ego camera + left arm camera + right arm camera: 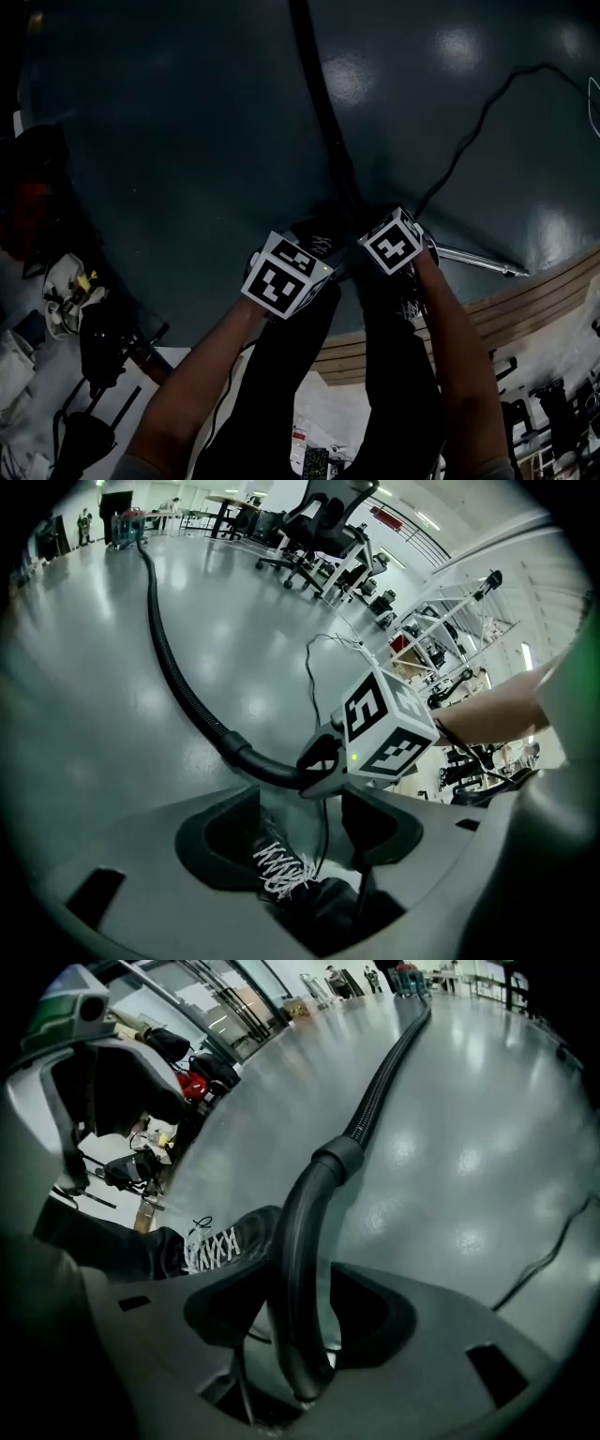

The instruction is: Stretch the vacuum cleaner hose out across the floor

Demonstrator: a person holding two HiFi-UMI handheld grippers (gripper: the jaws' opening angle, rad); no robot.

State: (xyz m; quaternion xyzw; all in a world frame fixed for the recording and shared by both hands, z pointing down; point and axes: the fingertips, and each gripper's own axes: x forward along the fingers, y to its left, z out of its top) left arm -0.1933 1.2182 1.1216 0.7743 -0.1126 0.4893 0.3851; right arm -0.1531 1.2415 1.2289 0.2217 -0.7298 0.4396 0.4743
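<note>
The black ribbed vacuum hose [319, 94] runs straight away from me over the dark glossy floor; it also shows as the hose [178, 682] and the hose [375, 1091]. Its smooth curved end piece [295, 1269] lies between the jaws of my right gripper [300, 1312], with a slit of floor showing beside the right pad, so the jaws are open around it. In the head view the right gripper [370, 217] and left gripper [319, 239] sit side by side near my feet. The left gripper [300, 822] is open and holds nothing, just left of the right gripper [319, 761].
A black shoe [281, 869] with white laces stands under the grippers. A thin cable [469, 131] snakes over the floor at right, near a metal tube [478, 261]. Bags and gear [66, 291] crowd the left; office chairs [319, 536] and racks [441, 621] stand far off.
</note>
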